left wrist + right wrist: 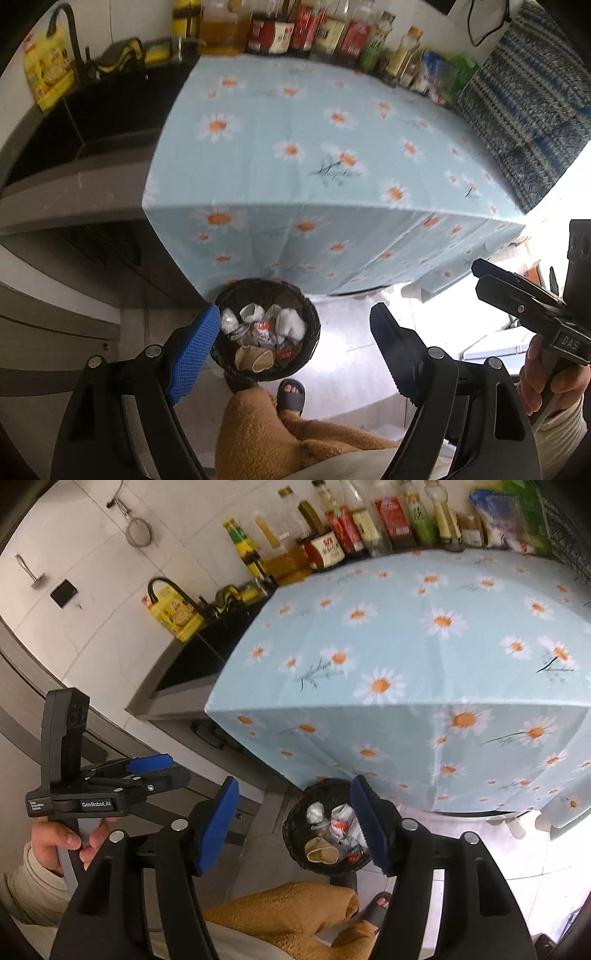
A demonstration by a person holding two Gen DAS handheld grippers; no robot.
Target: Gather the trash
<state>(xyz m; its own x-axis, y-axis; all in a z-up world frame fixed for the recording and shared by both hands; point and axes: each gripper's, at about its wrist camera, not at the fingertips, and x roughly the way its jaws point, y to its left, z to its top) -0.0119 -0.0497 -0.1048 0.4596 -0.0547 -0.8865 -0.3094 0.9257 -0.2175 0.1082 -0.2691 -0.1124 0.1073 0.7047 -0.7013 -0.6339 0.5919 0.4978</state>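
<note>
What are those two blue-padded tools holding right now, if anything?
Nothing. The left tool and the right tool are both open and empty; the crumpled paper trash already lies in the round black waste bin below.

both views are bright enough and lit evenly, with soft shadows only. strong white glare burns out the floor (461, 314) at the right side, so details there are lost. the fisheye lens bends the tablecloth (406, 646) edges and leaves dark corners. the bottles (332, 33) at the back look slightly blurred.
</note>
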